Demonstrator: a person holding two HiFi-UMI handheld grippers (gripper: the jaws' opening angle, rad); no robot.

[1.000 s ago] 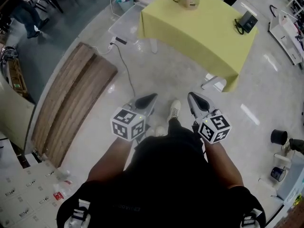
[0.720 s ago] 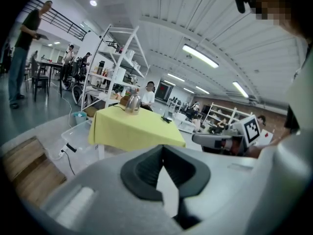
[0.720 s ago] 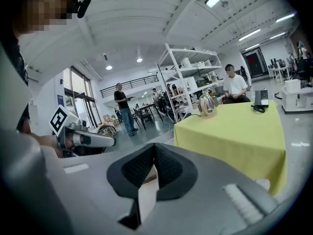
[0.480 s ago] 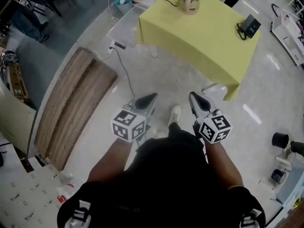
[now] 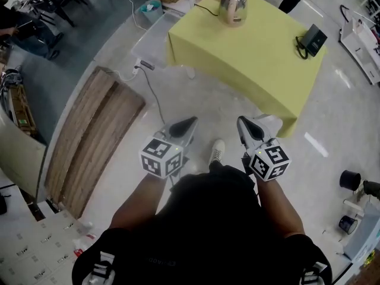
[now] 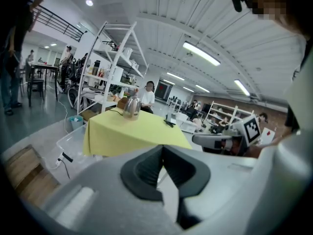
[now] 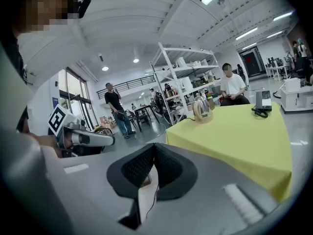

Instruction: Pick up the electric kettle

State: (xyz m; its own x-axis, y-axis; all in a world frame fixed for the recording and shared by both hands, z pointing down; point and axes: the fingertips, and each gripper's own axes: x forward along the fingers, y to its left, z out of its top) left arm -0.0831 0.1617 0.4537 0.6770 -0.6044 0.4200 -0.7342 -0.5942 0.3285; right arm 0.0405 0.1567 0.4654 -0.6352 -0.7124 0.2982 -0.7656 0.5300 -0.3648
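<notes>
The electric kettle, shiny steel with a cord behind it, stands at the far edge of a table draped in yellow cloth. It shows small in the left gripper view and the right gripper view. My left gripper and right gripper are held side by side over the floor, well short of the table and pointing toward it. Both are shut with nothing between the pads. Each gripper sees the other: the right gripper, the left gripper.
A black desk phone lies on the table's right side. Wooden boards lie on the floor to the left, with a clear plastic bin and a power cable by the table. A white shelf rack and a seated person are behind it.
The table and kettle have drawn closer and slid lower in the head view as the person walks forward. Both grippers keep the same shut pose.
</notes>
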